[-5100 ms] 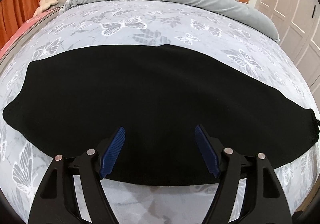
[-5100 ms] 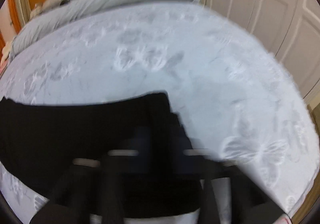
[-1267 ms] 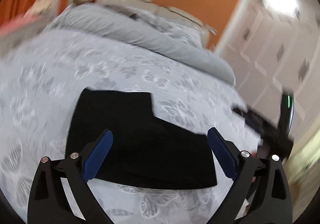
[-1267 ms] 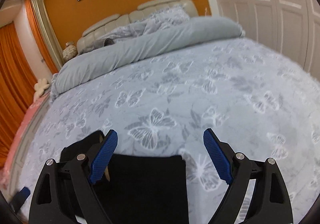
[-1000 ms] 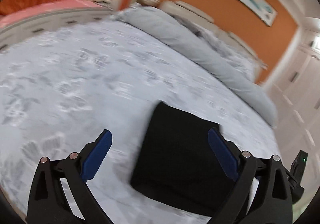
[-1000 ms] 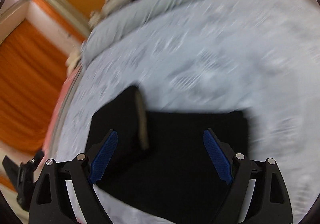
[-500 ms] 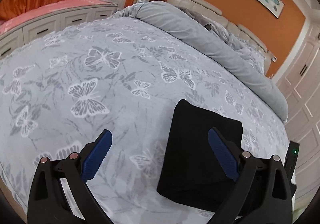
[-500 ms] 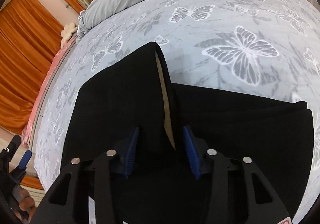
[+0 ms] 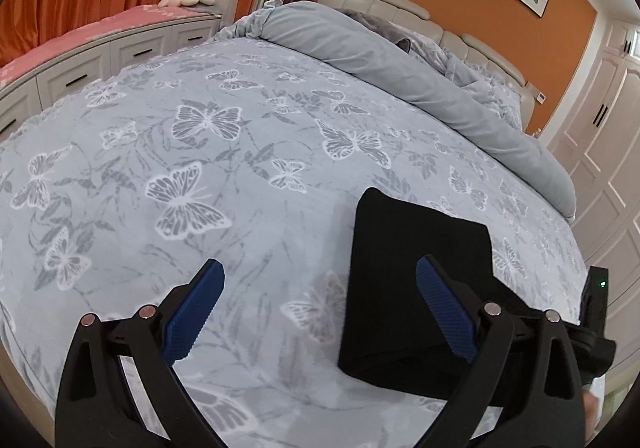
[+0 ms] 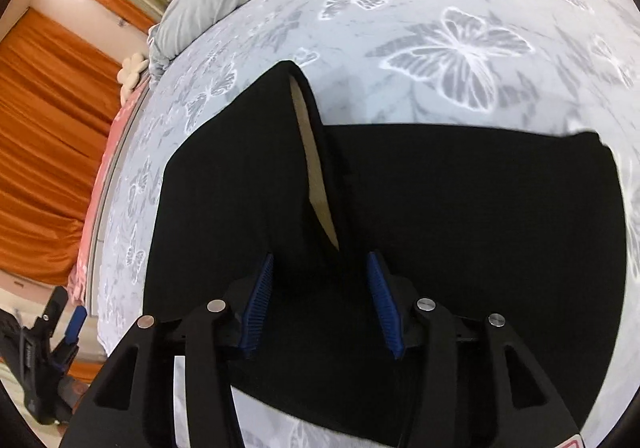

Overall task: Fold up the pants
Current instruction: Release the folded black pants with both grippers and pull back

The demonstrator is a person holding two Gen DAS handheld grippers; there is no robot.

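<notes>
Pants [image 10: 460, 207] – one folded black pair – lie under the opening right gripper [image 10: 320, 300], unpinched; left gripper [image 9: 320, 312] gapes beside them.

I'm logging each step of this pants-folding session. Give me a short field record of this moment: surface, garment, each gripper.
surface: bedspread with butterfly print, grey duvet rolled back toward the headboard
garment: black pants folded into a compact block on the bedspread; a raised fold shows a tan lining strip
left gripper: open, over the bedspread beside the pants, holding nothing
right gripper: over the pants, jaws opening, the raised fold between them; whether the pads press it cannot be told
fold status: folded small, raised fold not yet flat
</notes>
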